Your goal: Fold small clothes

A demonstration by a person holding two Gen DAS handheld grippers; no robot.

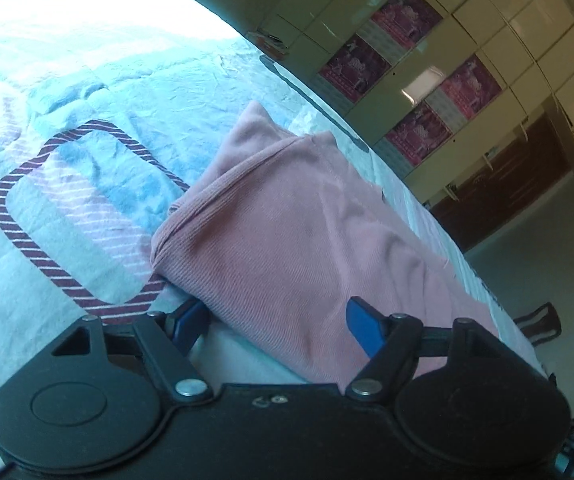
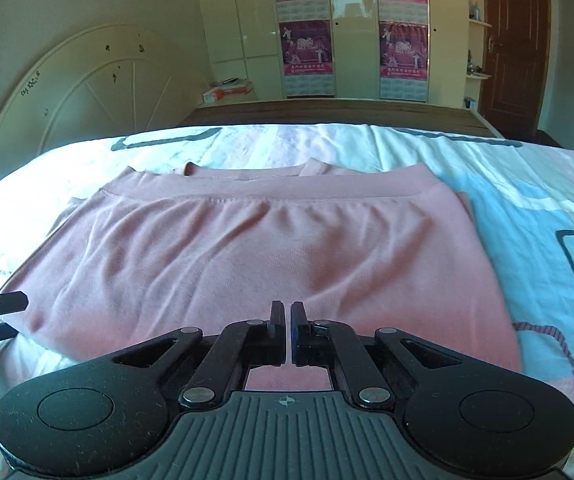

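Note:
A pink folded garment lies flat on the bed, its ribbed hem running across the far side. My right gripper hovers over the garment's near edge, shut, with nothing between its fingers. In the left wrist view the same garment fills the middle, seen from its side. My left gripper stands open around that side edge. One blue finger sits at the folded edge and the other blue finger lies over the cloth. From the right wrist view the left gripper shows at the garment's left edge.
The bed sheet is pale blue and white with dark striped outlines. A cream headboard stands at the left. A wardrobe with pink posters and a brown door lie beyond. The bed's edge drops to the floor.

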